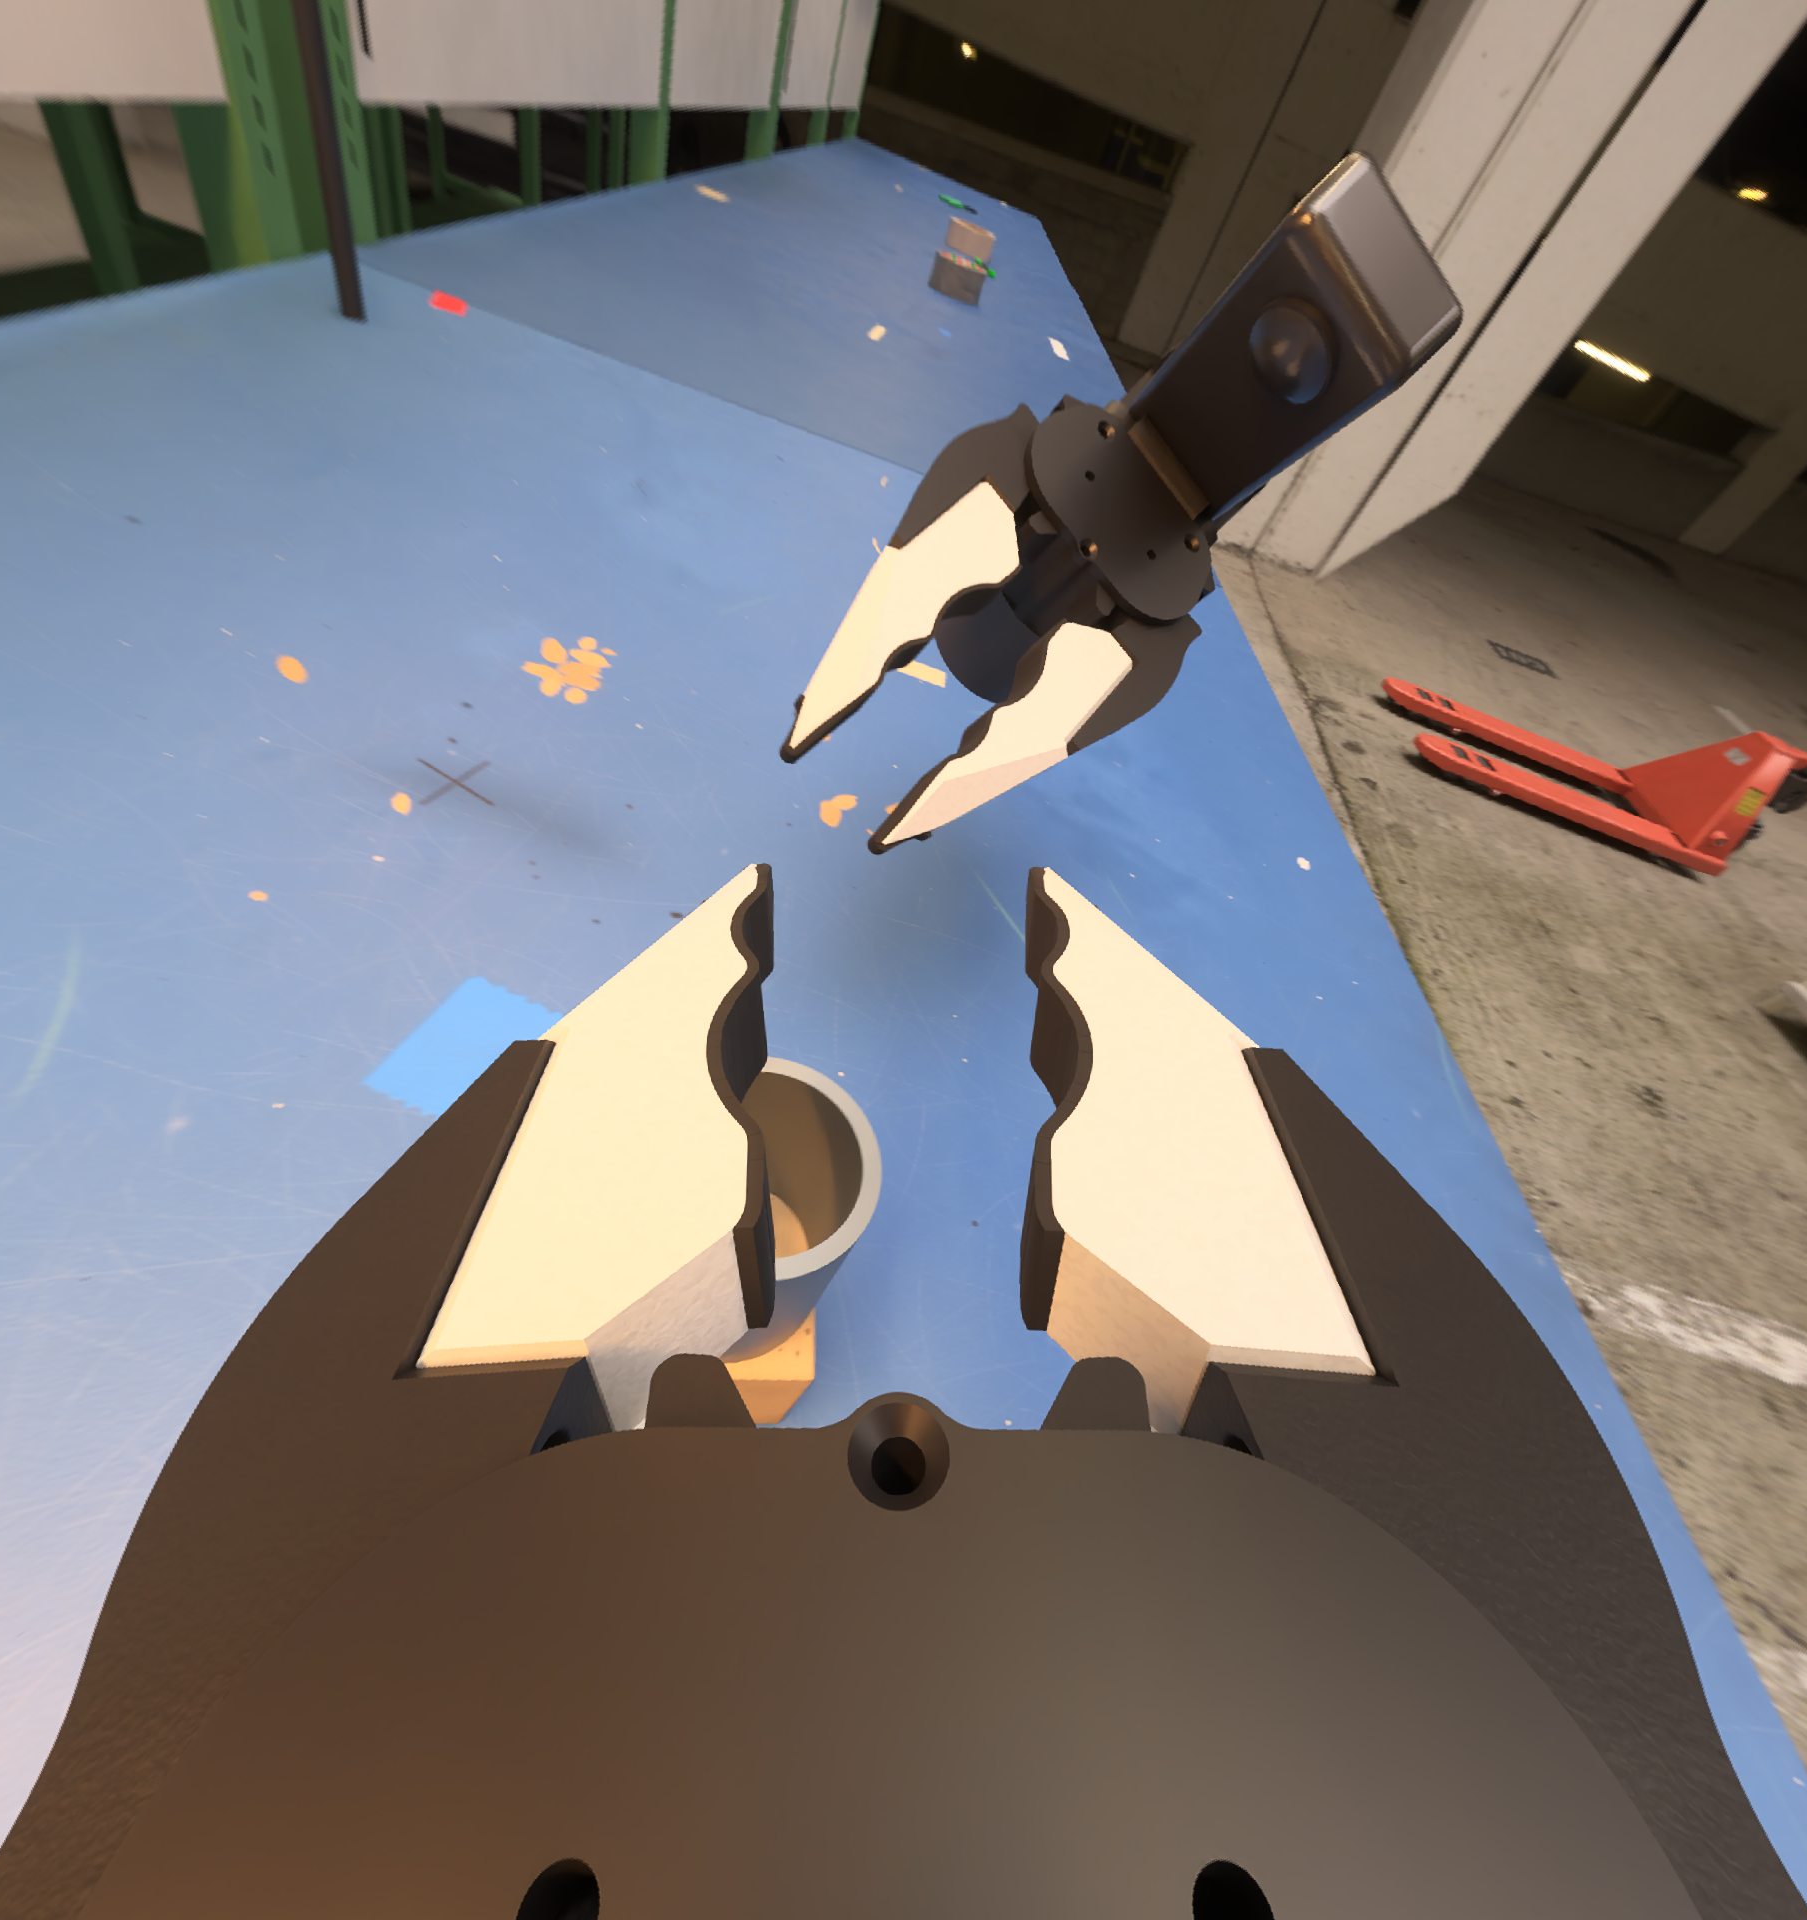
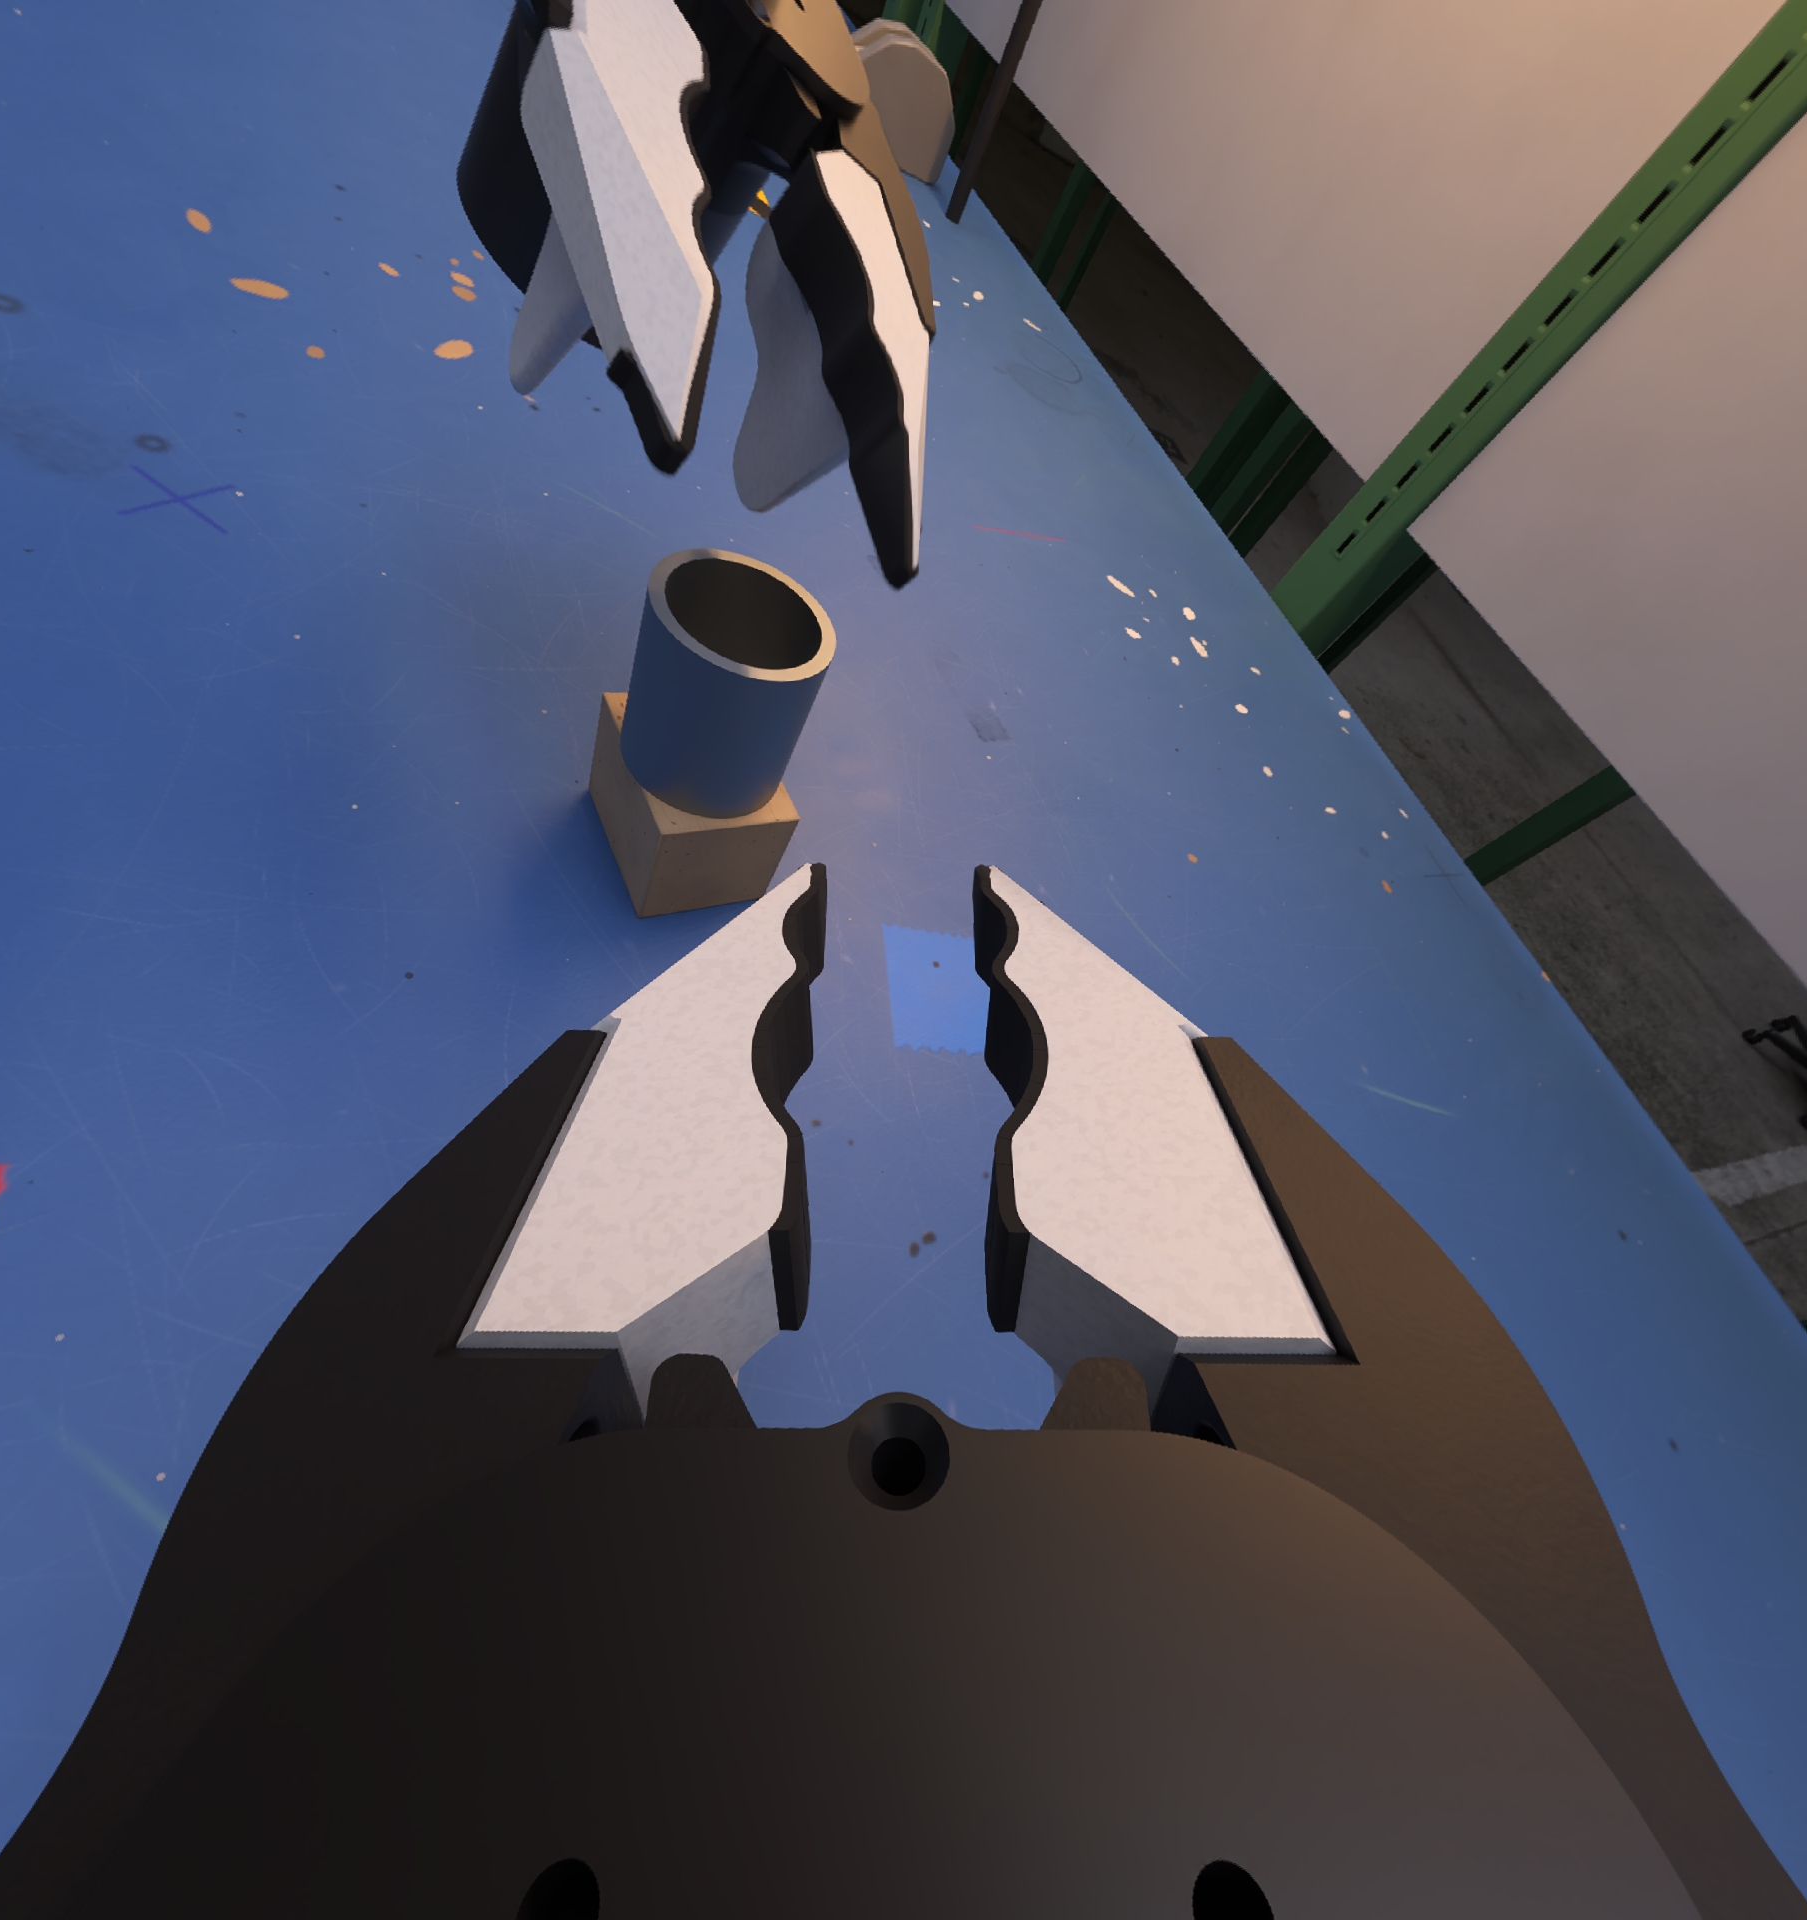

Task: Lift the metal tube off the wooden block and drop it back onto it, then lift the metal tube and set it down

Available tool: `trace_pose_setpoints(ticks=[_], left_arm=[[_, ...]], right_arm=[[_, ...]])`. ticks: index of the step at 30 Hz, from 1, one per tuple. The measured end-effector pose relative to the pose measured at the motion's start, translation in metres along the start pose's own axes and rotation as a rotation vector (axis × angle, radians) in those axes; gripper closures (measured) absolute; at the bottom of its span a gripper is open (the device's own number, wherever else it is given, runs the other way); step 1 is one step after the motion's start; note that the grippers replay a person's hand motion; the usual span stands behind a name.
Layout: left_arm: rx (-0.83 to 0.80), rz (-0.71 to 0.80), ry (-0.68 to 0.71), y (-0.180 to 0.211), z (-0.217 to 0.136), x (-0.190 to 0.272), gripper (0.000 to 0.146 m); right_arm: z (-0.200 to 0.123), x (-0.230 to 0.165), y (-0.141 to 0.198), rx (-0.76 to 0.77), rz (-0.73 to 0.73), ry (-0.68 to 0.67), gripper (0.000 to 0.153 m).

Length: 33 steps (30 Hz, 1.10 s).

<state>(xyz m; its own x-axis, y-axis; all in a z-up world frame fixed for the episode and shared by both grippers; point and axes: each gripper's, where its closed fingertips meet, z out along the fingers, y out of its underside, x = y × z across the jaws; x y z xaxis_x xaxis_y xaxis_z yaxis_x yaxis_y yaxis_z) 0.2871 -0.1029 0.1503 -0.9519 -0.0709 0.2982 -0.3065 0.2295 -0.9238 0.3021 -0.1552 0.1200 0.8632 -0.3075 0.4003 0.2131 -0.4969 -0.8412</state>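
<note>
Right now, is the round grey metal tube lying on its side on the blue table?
No, the round grey metal tube stands nearly upright on the small wooden block, open end up.

Short, open-ended grey metal tube point(image 2: 720, 696), hollow and thin-walled, standing upright though slightly off-centre on block point(image 2: 693, 850). Pale wooden cube, square-edged, resting flat on blue worktop point(image 2: 255, 935), tube's base overhanging one top edge.
</note>
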Motion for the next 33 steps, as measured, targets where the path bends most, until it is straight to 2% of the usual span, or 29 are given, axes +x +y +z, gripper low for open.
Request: trace_pose_setpoints(ticks=[3,7,11,14,20,24,33], left_arm=[[0.022,0.044,-0.048,-0.001,-0.011,-0.007,0.089],[-0.032,0.109,-0.117,0.016,-0.022,-0.022,0.073],[-0.1,0.138,-0.112,0.04,-0.025,-0.029,0.06],[-0.153,0.146,-0.112,0.06,-0.02,-0.035,0.056],[-0.253,0.192,-0.123,0.091,-0.006,-0.039,0.067],[-0.292,0.227,-0.143,0.1,-0.003,-0.04,0.092],[-0.325,0.272,-0.161,0.104,-0.004,-0.042,0.093]], right_arm=[[0.0,0.001,0.003,0.001,0.029,-0.006,0.125],[0.0,0.002,0.007,-0.01,0.043,-0.016,0.125],[0.003,0.003,0.006,-0.005,0.058,-0.026,0.125],[0.006,0.004,0.003,0.003,0.072,-0.039,0.124],[0.01,0.007,0.004,0.002,0.092,-0.041,0.124],[0.014,0.005,0.009,-0.008,0.103,-0.044,0.124],[0.012,-0.009,0.013,-0.025,0.1,-0.11,0.124]])
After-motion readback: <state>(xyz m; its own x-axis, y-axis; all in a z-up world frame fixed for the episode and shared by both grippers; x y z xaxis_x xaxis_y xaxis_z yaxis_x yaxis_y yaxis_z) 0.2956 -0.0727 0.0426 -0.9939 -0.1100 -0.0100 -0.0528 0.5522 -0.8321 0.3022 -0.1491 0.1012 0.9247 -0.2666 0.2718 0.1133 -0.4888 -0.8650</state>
